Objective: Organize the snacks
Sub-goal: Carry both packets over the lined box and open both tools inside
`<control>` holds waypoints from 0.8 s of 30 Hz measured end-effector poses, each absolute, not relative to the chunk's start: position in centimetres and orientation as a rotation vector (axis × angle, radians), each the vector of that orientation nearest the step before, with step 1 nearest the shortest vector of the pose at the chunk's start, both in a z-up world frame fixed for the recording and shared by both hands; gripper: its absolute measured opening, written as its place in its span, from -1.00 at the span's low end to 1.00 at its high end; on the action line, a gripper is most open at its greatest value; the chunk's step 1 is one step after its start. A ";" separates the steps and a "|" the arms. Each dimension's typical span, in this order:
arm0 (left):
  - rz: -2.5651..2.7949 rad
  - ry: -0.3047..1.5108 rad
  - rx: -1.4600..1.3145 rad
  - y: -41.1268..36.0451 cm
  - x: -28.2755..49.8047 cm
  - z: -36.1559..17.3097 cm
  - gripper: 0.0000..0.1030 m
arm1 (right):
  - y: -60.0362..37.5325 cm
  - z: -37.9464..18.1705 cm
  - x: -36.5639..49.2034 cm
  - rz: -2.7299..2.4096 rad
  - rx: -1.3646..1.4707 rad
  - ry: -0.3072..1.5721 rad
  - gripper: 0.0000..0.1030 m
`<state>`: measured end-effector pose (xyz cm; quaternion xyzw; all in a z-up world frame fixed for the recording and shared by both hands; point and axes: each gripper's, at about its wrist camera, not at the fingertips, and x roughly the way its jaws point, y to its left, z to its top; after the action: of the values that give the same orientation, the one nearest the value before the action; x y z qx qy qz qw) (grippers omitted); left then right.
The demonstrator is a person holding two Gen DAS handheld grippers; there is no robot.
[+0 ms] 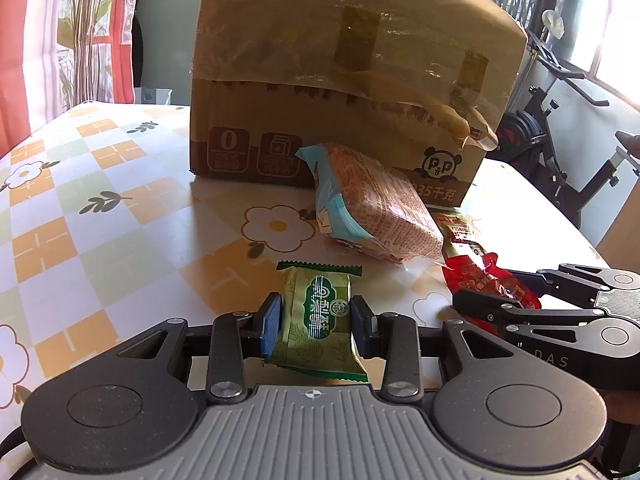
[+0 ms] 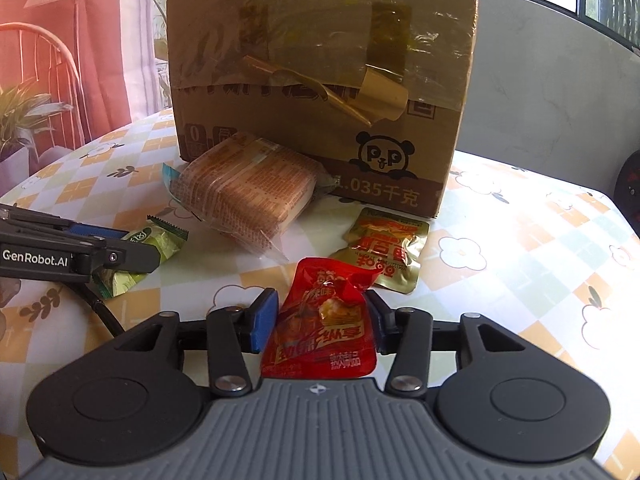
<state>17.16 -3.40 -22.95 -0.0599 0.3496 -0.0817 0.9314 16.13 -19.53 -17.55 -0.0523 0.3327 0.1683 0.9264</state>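
I am clamping the left gripper narrowly on the green snack packet; the right gripper is bracketing the red snack pouch, its left pad clear. The pouch is risking slipping to the table before reaching the cardboard box.

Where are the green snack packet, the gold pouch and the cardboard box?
green snack packet (image 1: 318,312), left wrist view, on its printed label.
gold pouch (image 2: 384,250), right wrist view, on its front print.
cardboard box (image 2: 320,20), right wrist view, on its taped front wall.
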 end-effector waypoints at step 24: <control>-0.139 0.658 -0.126 -2.1 16.1 -21.3 -0.25 | -20.2 -14.2 14.0 0.365 -0.051 0.566 -0.60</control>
<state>16.05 -2.10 -21.33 -0.0617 0.3228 -0.0680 0.9420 14.02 -20.17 -14.16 -0.0250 0.2777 0.1791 0.9435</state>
